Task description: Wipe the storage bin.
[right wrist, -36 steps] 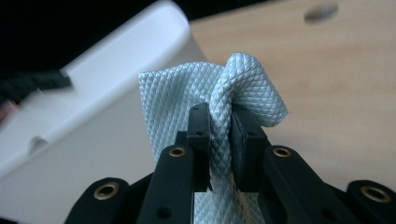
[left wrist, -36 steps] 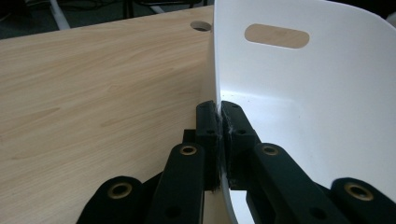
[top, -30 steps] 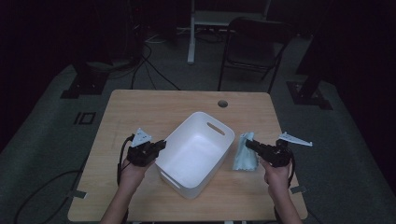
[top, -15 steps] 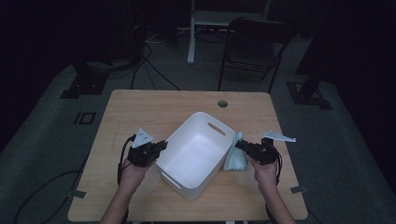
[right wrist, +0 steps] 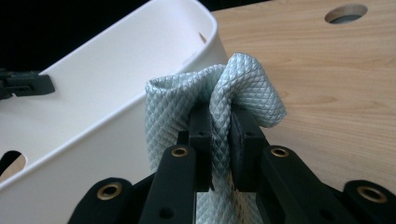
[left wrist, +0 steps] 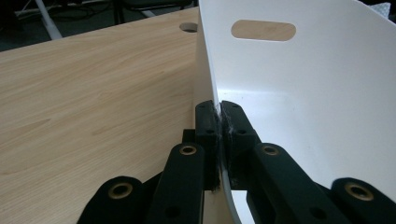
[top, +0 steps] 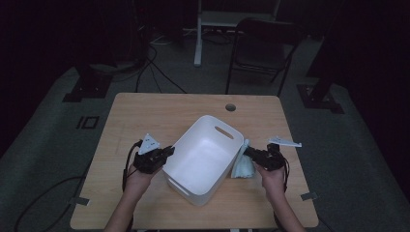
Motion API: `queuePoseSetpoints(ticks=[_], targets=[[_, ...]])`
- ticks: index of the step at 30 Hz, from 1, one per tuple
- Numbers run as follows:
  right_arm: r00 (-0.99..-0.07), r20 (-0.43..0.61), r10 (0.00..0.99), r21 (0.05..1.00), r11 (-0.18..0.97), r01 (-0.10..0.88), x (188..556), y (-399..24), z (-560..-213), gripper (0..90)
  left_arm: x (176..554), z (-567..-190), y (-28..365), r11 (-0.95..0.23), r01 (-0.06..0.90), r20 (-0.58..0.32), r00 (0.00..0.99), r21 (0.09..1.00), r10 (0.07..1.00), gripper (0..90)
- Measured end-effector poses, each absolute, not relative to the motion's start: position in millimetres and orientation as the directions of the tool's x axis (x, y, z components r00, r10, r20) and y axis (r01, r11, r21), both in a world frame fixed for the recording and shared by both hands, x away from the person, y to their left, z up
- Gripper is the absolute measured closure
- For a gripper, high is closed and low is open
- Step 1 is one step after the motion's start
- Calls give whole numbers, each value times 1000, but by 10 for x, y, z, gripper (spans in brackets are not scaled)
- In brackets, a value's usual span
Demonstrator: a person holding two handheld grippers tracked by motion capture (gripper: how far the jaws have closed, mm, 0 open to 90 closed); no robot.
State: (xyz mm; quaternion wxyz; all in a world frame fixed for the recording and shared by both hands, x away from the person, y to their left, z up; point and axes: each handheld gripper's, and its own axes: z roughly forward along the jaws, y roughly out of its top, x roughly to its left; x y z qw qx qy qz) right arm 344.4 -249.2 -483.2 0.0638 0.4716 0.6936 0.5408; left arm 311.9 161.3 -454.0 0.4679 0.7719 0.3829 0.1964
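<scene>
A white plastic bin (top: 203, 159) with handle slots lies at an angle in the middle of the wooden table (top: 145, 116). My left gripper (top: 168, 151) is shut on the bin's left wall; in the left gripper view the thin white bin wall (left wrist: 205, 56) runs between the pads of my left gripper (left wrist: 219, 109). A pale blue quilted cloth (top: 243, 166) hangs beside the bin's right wall. My right gripper (top: 247, 152) is shut on a bunched fold of it; the right gripper view shows the cloth (right wrist: 243, 88) pinched in my right gripper (right wrist: 219, 119) next to the bin (right wrist: 93, 93) rim.
A round cable hole (top: 230, 107) sits near the table's far edge. A dark folding chair (top: 263, 48) and a white stand (top: 198, 34) are on the floor beyond the table, with cables around them.
My right gripper has moved left and slightly down with the cloth, bringing it up against the bin's right wall. The left gripper and the bin have stayed put.
</scene>
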Motion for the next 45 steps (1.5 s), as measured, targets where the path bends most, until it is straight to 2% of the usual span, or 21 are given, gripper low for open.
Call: queuePoseSetpoints(ticks=[37,45], targets=[[-465,444,766,676,54,735,3635,-2425,-5477,808,3081,-4562,1555,-275,389,-36,630,879,776,849],[-484,442,756,692,56,720,3559,-2399,-5356,810,3072,-4565,1545,-270,391,-36,621,880,783,849]])
